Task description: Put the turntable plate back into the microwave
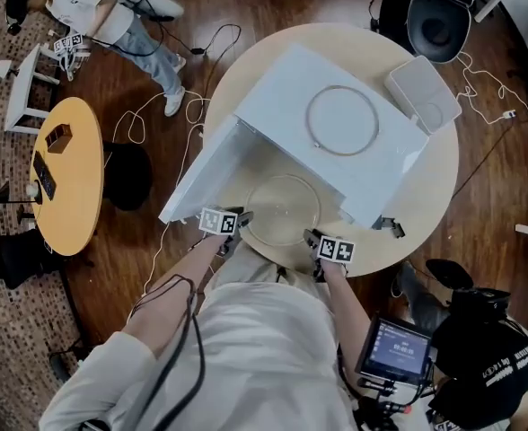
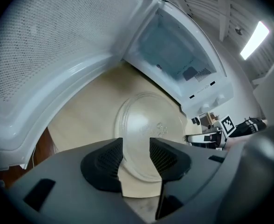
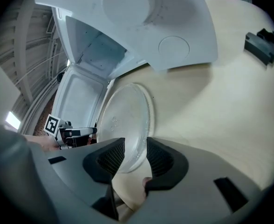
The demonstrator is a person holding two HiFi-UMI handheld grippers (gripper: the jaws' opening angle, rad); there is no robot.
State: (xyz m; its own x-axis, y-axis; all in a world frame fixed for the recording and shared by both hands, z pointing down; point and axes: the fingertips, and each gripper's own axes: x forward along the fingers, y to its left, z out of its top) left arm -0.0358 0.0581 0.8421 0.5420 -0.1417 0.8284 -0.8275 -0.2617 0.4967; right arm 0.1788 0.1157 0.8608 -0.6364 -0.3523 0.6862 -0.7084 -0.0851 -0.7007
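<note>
- Turntable plate (image 1: 284, 209): clear glass, lying on the round surface (image 1: 444, 178) at the 6 o'clock side of the microwave (image 1: 336, 133), just outside the open cavity.
- Microwave door (image 1: 206, 173): swung open toward 8 o'clock.
- Left gripper (image 1: 242, 218): at the plate's 9 o'clock rim; fingers apart, with the rim visible in the gap, not clamped.
- Right gripper (image 1: 313, 238): at the plate's 4 o'clock rim; fingers apart, with the rim in the gap, no grip.
- Roller ring (image 1: 307, 119): resting on the microwave's top.
</note>
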